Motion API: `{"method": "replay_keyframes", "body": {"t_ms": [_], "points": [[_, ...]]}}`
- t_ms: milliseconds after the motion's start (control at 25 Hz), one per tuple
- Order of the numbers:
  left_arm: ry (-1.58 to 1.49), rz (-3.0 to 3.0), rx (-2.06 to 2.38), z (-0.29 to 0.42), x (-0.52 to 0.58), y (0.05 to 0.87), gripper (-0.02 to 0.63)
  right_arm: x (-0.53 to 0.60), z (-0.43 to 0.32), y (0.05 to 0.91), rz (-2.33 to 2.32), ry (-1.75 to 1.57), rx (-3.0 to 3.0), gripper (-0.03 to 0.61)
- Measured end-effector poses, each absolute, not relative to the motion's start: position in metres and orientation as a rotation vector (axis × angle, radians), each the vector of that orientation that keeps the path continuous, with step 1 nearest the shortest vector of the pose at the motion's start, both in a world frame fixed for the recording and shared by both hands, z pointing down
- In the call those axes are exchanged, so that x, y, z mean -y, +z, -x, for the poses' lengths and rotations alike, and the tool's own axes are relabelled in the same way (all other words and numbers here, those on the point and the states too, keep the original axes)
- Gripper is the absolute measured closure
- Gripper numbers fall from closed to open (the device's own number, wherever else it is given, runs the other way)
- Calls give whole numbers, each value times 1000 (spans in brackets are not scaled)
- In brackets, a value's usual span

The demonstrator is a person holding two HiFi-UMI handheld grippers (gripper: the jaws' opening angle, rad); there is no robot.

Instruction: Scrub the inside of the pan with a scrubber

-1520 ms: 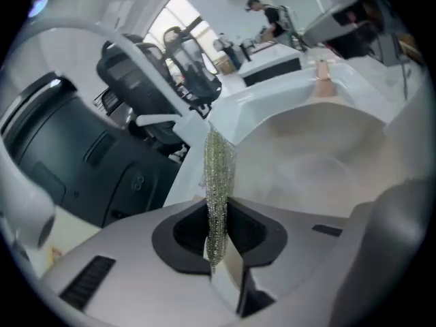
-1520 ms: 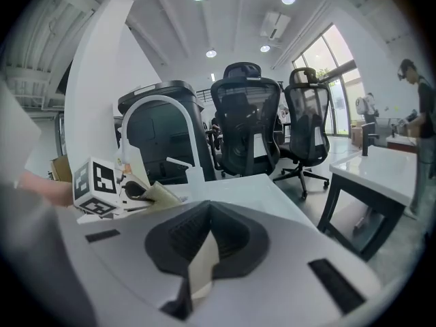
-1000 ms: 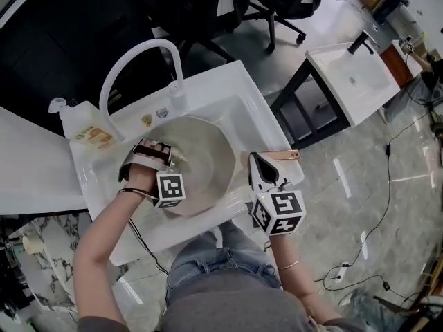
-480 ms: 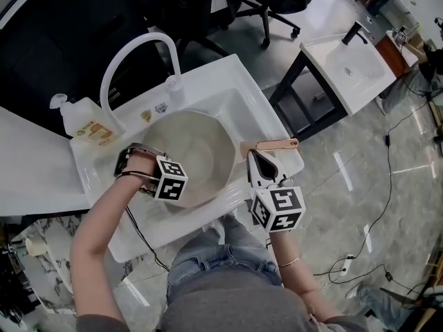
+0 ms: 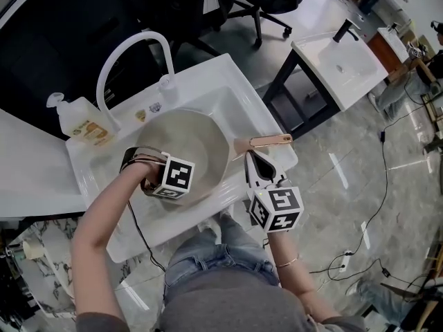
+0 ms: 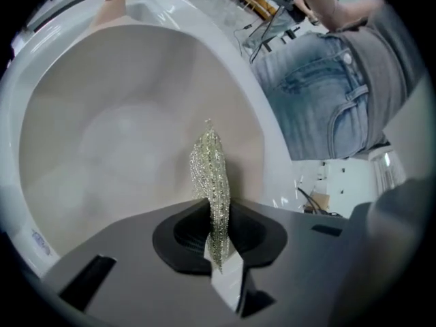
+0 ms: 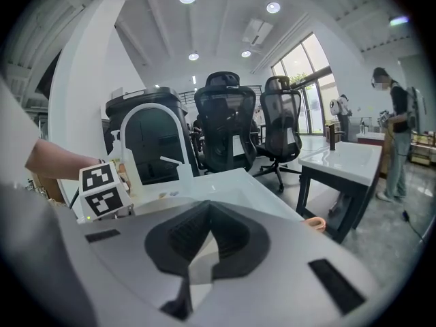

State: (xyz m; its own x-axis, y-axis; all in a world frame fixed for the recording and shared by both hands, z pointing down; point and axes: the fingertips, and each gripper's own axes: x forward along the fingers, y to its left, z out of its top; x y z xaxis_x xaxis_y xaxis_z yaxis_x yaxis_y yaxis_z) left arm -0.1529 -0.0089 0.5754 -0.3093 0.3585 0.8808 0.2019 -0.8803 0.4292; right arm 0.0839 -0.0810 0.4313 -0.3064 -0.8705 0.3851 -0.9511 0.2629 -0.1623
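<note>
1. Grey right gripper [image 5: 255, 163] is idling nearest the person, jaws pressed together on nothing, just to the near side of the pan's copper handle [image 5: 266, 141].
2. Left gripper [image 6: 211, 213] is clamping a silver mesh scrubber [image 6: 208, 162], jaws closed tight on it. The scrubber is pointing into the near-left part of the pan; contact with the wall is not confirmable.
3. Pan [image 5: 201, 140] is sitting in the white sink [image 5: 239, 92], its inside looking pale with no suds or residue showing. Judgement: scrubbing is under way, but how much of the surface is done is not readable.
4. Compared with a second ago, the left gripper is turning, its cube now right of the hand; the right gripper is staying put.
5. Faucet [image 5: 128, 47] is arching over the far-left rim.
</note>
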Motion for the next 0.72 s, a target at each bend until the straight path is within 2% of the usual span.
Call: {"method": "replay_keyframes", "body": {"t_ms": [320,720], "points": [[2009,-1872,-798,109,-18,561,551,75,-92,433,-1713,550,2295,568],[1765,-1956,-844,63,-23,552,551,82,-97,433,-1691,551,2305,568]]}}
